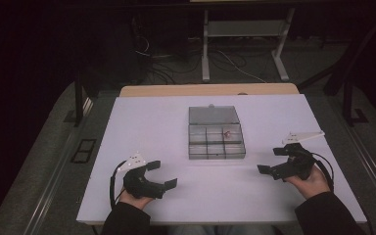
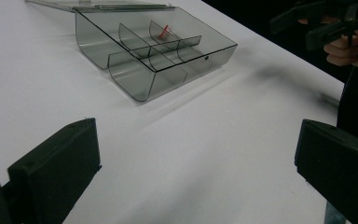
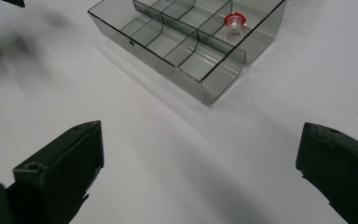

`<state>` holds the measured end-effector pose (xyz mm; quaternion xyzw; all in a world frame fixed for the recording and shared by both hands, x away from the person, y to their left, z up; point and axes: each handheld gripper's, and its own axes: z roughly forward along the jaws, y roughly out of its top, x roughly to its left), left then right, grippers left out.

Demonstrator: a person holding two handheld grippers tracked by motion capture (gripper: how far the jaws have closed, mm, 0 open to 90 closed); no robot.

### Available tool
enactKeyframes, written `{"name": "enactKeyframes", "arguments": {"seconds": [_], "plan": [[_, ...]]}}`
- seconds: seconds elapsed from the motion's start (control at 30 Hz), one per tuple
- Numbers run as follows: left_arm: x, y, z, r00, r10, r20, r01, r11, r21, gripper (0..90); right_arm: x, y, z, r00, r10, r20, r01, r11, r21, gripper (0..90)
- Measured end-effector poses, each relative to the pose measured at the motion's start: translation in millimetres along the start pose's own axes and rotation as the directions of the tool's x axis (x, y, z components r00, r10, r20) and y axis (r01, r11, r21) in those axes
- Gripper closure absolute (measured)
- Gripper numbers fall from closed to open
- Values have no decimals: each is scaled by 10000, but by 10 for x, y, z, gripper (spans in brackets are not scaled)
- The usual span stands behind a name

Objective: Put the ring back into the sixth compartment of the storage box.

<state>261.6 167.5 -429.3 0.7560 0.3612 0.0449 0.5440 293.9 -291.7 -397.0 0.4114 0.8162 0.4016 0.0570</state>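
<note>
A clear grey compartment box (image 1: pixel 194 147) (image 2: pixel 98 44) (image 3: pixel 216 81) stands open in the middle of the white table, its lid (image 1: pixel 213 115) laid flat behind it. In the far right compartment lies a small red and white part (image 1: pixel 227 133) (image 2: pixel 163 31) (image 3: pixel 233 22). My left gripper (image 1: pixel 162 175) (image 2: pixel 196 163) rests open near the front left edge, held by a hand, with nothing between its jaws. Off to the front right, my right gripper (image 1: pixel 271 160) (image 3: pixel 200 163) is open too, empty, pointing toward the box.
The white table top (image 1: pixel 156 117) has a wooden strip (image 1: pixel 176 90) along its far edge. Beyond it stand a table frame's legs (image 1: pixel 205 49) and loose cables (image 1: pixel 166 68) on the dark floor. Bare surface lies between the grippers and the box.
</note>
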Motion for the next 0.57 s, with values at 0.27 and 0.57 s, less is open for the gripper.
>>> {"name": "enactKeyframes", "arguments": {"seconds": [0.27,0.57], "plan": [[-1,-1,-1,10000,-10,-4,10,10000,3,0,25,-278,-65,9998,176,2,-176,9994,-285,6],[-2,-2,-1,10000,-3,-30,3,10000,18,0,85,-469,-72,9997,205,109,-203,9996,-218,6]]}}
